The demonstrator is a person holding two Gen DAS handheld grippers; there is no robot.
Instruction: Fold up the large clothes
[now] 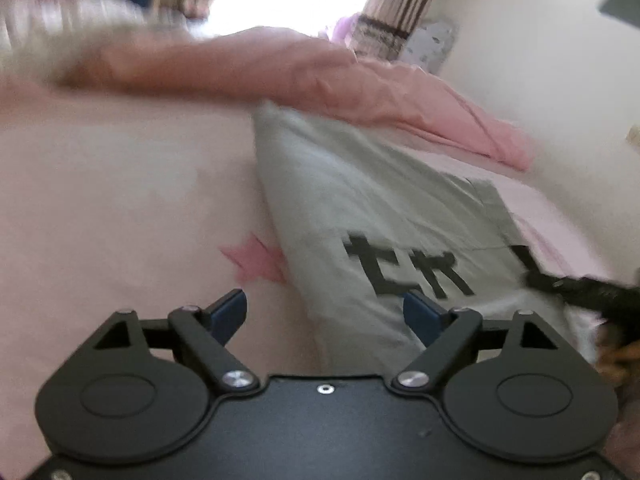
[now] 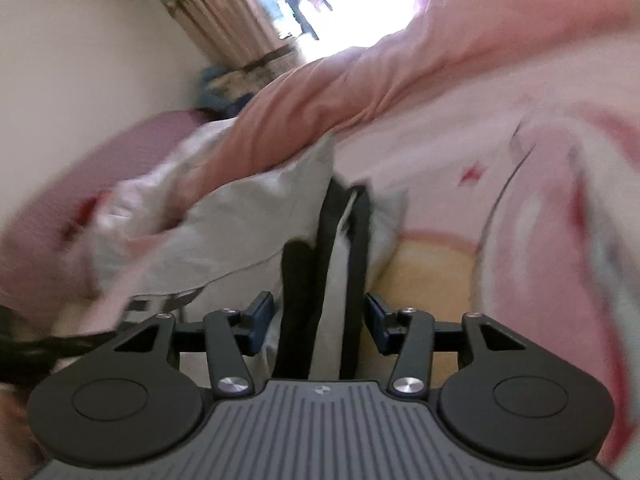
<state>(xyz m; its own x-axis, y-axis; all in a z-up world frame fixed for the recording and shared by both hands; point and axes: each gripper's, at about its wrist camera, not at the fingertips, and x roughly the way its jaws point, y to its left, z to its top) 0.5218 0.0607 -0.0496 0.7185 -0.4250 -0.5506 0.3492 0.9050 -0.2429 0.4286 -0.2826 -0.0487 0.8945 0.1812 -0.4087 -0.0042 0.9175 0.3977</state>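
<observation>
The left gripper is open, with nothing between its blue pads. A grey shirt with black letters lies flat on the pink bed sheet, just past the gripper and to its right. A rolled pink blanket lies at the far side.

The right gripper is open too. The shirt's black-edged part sits between its pads, but they do not squeeze it. A curtain hangs far away.

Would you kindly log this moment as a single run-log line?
task: fold clothes | left gripper: open, empty, over shirt edge | right gripper: open, shirt's black trim between jaws | surface: pink bed
</observation>
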